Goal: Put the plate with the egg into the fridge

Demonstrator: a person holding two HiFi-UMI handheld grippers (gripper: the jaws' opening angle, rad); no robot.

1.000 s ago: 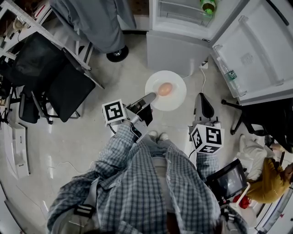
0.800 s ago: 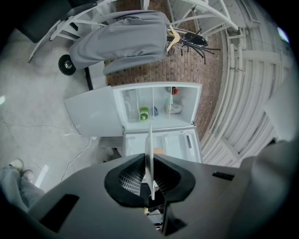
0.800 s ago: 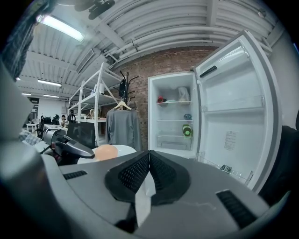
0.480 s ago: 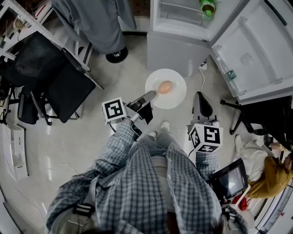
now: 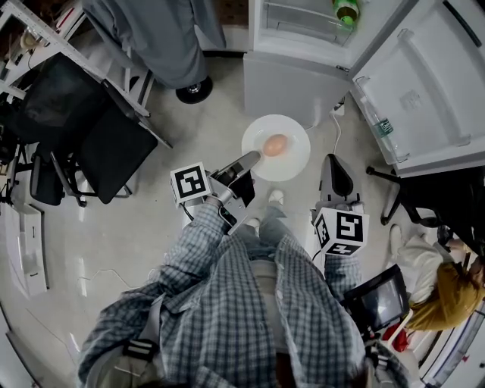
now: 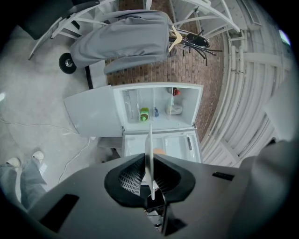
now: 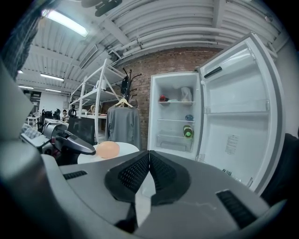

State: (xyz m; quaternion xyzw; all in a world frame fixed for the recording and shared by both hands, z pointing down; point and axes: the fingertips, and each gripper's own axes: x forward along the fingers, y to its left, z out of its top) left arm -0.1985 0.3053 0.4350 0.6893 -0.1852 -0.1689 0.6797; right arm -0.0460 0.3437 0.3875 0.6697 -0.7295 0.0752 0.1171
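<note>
Facing the open fridge [image 5: 303,30], a white plate [image 5: 292,162] is held level, its near rim clamped between the left gripper's [image 5: 252,158] jaws. The egg [image 5: 275,144] is laid at plate centre, long axis across the head view. The right gripper [image 5: 334,162] is kept closed on nothing, beside the plate. Print on the door sticker [image 7: 232,144] is too small to be read.

The person's right shoe [image 5: 276,196] has stepped forward, nearer the plate [image 5: 292,163]

Egg [image 5: 275,144] on plate [image 5: 295,161], plate before open fridge [image 5: 292,82], bottle [image 5: 345,10] inside fridge, chair [image 5: 114,148] at left
</note>
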